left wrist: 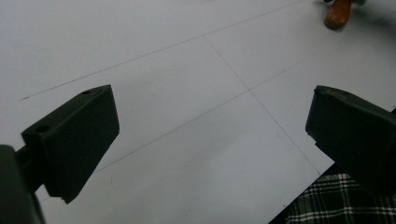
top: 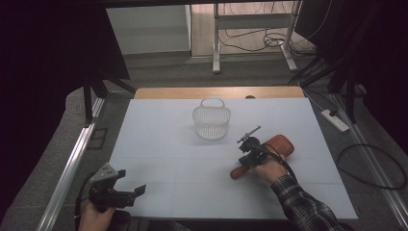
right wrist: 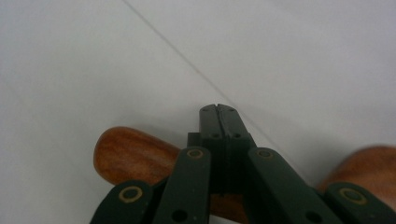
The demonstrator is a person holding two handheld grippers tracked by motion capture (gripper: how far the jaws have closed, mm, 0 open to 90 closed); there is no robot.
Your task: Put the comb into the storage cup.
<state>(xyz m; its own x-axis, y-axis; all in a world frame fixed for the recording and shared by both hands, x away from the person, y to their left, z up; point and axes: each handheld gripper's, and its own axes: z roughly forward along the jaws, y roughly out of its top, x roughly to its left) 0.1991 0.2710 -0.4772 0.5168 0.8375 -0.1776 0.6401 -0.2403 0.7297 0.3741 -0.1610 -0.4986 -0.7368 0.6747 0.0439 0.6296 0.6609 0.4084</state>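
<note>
My left gripper (top: 126, 185) idles wide open at the near-left table (top: 159, 144) edge, well away. The wooden paddle (top: 274, 147) lies diagonally at right, handle end near-left. My right gripper (right wrist: 219, 114), jaws pressed together and empty, sits directly above it.

Your recording lab
Black curtains (top: 43, 57) flank you; cables (top: 260, 41) and desk legs (top: 216, 43) fill the frame's top.
</note>
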